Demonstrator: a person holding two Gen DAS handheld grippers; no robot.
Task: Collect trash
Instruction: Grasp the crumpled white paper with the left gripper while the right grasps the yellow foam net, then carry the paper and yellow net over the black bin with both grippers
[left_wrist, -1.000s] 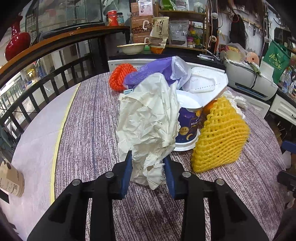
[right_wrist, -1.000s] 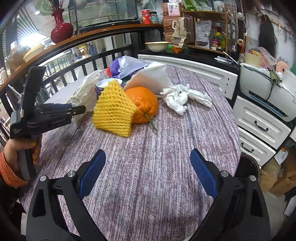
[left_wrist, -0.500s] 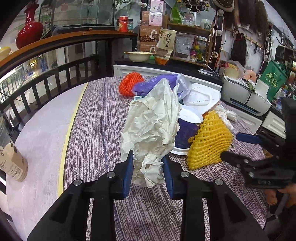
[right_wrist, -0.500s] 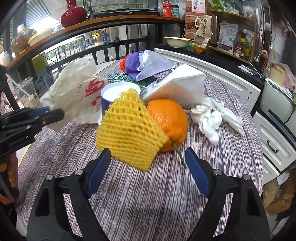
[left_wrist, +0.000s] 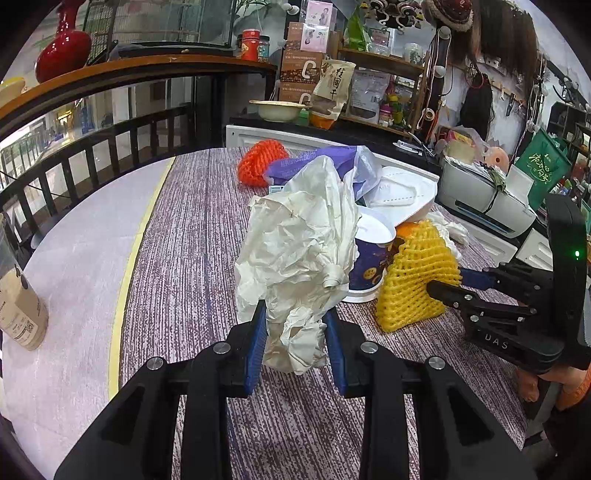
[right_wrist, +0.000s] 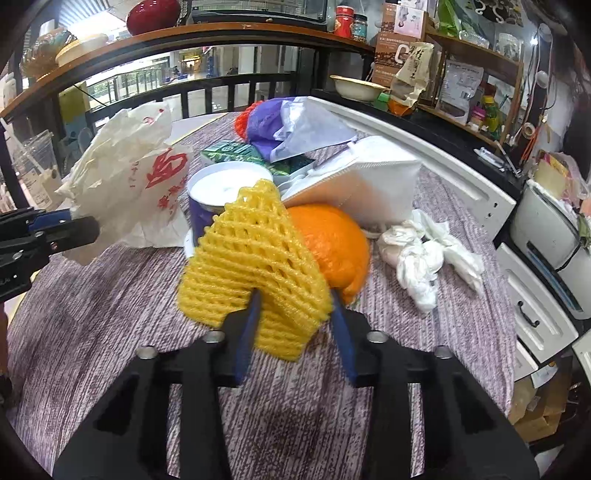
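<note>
Yellow foam net (right_wrist: 255, 258) sits on the counter (right_wrist: 110, 314) against an orange (right_wrist: 332, 240), between the closing jaws of the right tool (right_wrist: 295, 325), pads touching it. Left tool (left_wrist: 295, 343) is clamped on a crumpled white bag (left_wrist: 299, 251).

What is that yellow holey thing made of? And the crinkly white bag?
The yellow net sleeve looks like soft foam plastic: a puffy, matte mesh of open diamonds that bends where the right gripper closes on it. The white bag in the left gripper looks like thin plastic film, given its sharp crinkles and slight sheen, though it could be waxy paper.
</note>
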